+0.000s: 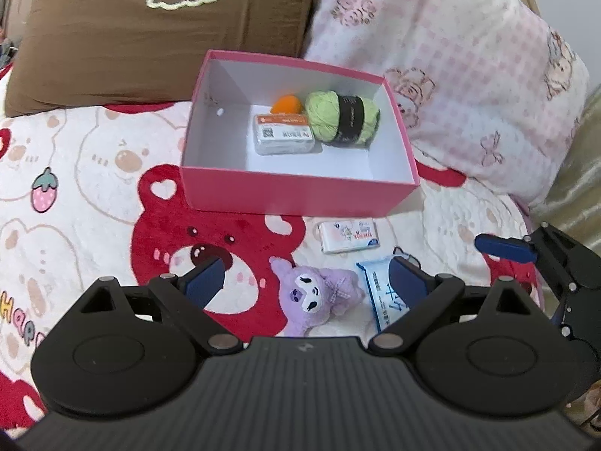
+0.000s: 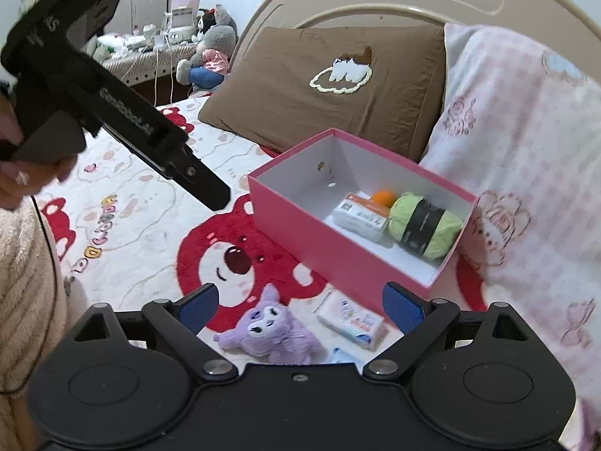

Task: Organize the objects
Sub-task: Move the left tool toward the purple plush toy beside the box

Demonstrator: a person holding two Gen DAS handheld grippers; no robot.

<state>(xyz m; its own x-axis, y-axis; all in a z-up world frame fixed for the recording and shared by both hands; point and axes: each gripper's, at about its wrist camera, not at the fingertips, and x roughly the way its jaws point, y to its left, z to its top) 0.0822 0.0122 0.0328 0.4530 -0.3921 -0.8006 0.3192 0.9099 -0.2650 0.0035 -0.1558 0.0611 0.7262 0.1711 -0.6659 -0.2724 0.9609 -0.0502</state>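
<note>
Two grippers, left gripper (image 1: 306, 282) and right gripper (image 2: 300, 306), both spread wide, empty; fluffy purple plush (image 1: 313, 297), white face, lying near pink box (image 1: 296, 191)

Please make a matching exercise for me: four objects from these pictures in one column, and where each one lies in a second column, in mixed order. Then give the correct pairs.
Objects:
1. green yarn ball
2. purple plush toy
3. orange ball
4. white tissue pack

Places:
A. on the blanket, just in front of the pink box
B. inside the box, right part
C. on the blanket, between the open left tongs
D. inside the box, behind the white packet

Pairs: 1-B, 2-C, 3-D, 4-A
</note>
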